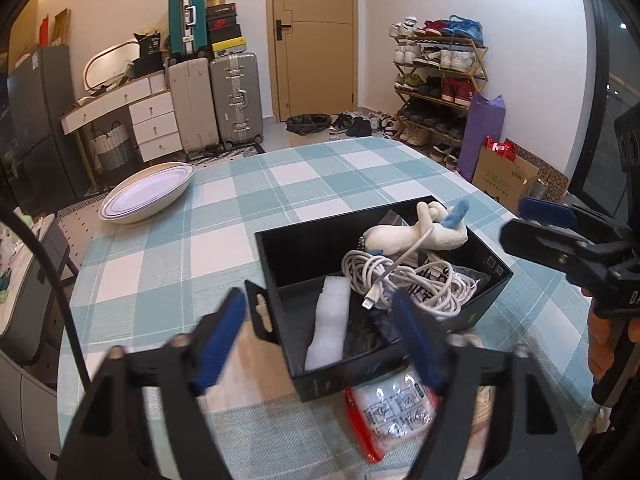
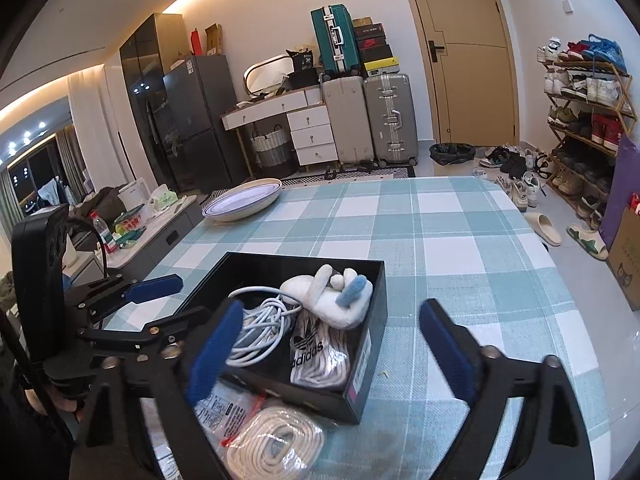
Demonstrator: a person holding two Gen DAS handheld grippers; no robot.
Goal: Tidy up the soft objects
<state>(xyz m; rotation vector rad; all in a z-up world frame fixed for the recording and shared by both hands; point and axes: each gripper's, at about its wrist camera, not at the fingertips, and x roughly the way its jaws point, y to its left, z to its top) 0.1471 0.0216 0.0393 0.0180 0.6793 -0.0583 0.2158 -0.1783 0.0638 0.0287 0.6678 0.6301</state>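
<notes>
Two grippers, left gripper [image 1: 320, 332] and right gripper [image 2: 328, 344], gape empty over the black box [image 2: 360, 360]; just ahead, the plush toy [image 2: 340, 300] looks light, squashy—pinch its body.

tablecloth [image 1: 248, 200]: woven cloth, matt, teal and white check, visible weave
black box [image 2: 360, 280]: smooth card, walls with a faint sheen
plush toy [image 2: 340, 304]: white fuzzy fabric; blue felt-like piece
charging cable [image 1: 372, 272]: smooth white plastic, slightly glossy
socks [image 2: 320, 356]: knitted cloth, matt, black print
foam sheet [image 1: 328, 328]: white, bubbly, translucent
packet [image 1: 396, 412]: clear crinkled plastic film, shiny, red edge
rope coil [image 2: 276, 444]: cream braided cord in glossy wrap
dish [image 2: 244, 200]: glazed ceramic, glossy
left gripper [image 1: 320, 334]: matt black plastic; blue textured pads
right gripper [image 2: 332, 352]: same finish
suitcase [image 2: 390, 116], upper centre: ribbed silver shell, metal fittings
</notes>
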